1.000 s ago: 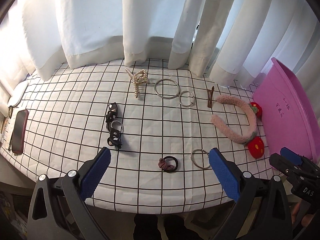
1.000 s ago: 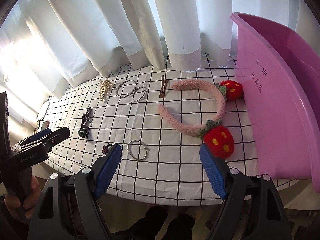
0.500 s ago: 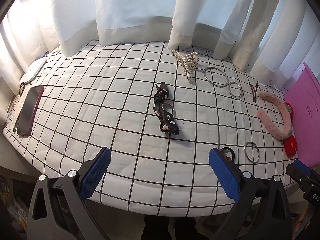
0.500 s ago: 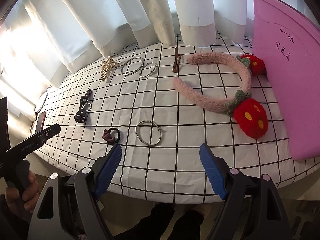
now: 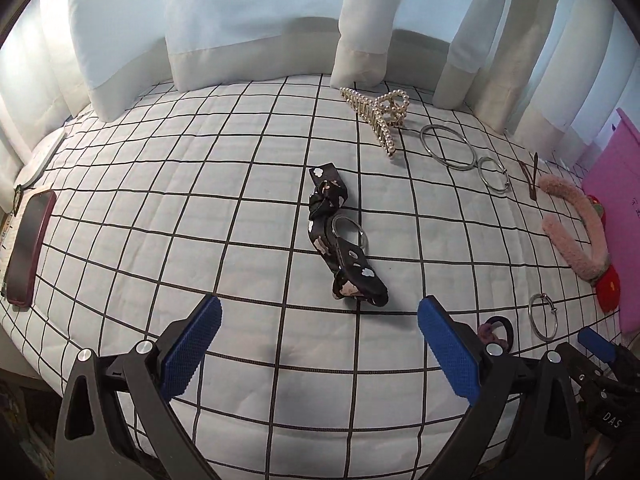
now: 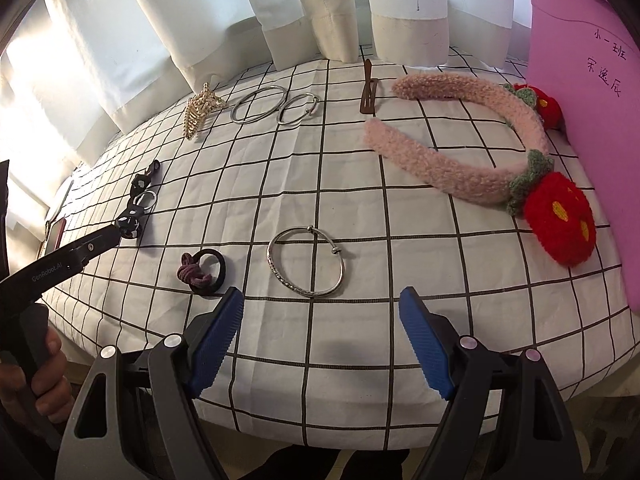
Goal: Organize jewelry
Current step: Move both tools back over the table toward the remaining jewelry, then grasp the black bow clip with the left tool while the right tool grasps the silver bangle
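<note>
- The left gripper (image 5: 318,322) is held with its blue ribbed pads spread wide and nothing between them; it is aimed at the black floral fabric hair tie with a metal ring (image 5: 340,240), which lies just ahead on the white quilted cloth with a black grid (image 5: 160,200).
- The right gripper (image 6: 320,320) is likewise spread and empty, with the thin silver bangle with a small clasp (image 6: 306,266) lying flat just beyond its pads.
- The bangle is judged light, stiff and slippery; a pinch across its rim, away from the clasp, is likely to hold best.
- The fabric tie is judged soft and limp; its knotted middle beside the ring is probably the surest place to be taken.
- Just left of the bangle lies a black elastic hair band with a mauve knot (image 6: 202,270).
- Farther off are seen a pearl-studded gold claw clip (image 5: 378,114), two plain silver hoops (image 6: 276,109), a brown flat hair clip (image 6: 368,92) and a fluffy pink headband with red knitted strawberries (image 6: 480,140).
- A pink plastic bin (image 6: 592,120) stands at the right edge, touching the headband's far strawberry.
</note>
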The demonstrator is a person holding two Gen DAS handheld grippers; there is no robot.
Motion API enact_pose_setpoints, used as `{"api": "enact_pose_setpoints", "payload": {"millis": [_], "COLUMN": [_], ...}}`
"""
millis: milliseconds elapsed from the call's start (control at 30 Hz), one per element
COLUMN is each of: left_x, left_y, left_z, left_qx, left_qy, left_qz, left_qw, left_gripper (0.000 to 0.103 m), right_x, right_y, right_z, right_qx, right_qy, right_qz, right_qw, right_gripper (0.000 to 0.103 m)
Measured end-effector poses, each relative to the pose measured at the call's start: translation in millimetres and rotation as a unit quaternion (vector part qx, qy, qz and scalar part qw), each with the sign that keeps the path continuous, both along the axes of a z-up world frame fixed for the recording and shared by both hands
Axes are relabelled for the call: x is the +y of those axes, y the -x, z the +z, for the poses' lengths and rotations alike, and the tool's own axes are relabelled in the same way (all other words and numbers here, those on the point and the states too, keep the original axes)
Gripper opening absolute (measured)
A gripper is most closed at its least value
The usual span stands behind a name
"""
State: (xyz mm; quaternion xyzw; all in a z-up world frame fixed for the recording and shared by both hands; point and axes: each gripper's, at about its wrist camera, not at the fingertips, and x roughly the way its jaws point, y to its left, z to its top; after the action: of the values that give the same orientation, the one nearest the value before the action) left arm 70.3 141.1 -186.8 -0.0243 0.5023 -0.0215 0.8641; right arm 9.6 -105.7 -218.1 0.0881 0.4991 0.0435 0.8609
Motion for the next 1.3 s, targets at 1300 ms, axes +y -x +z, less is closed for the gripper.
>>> {"api": "enact_pose_setpoints", "payload": {"millis": [1300], "left_x": [-15], "left_y": [-33], "left_z": [-40], "left_qx": [-0.038], "left_qy": [-0.029], "left_qz": [-0.020], "left_qw": [0.9986], "left_gripper": [0.098], "right_x": [22], "right_y": [-11], "right_z": [-26], "right_qx": [-0.092], "right_qy": [0.099], "right_qz": [0.002], "right_qw": [0.991], "right_gripper": [0.094]}}
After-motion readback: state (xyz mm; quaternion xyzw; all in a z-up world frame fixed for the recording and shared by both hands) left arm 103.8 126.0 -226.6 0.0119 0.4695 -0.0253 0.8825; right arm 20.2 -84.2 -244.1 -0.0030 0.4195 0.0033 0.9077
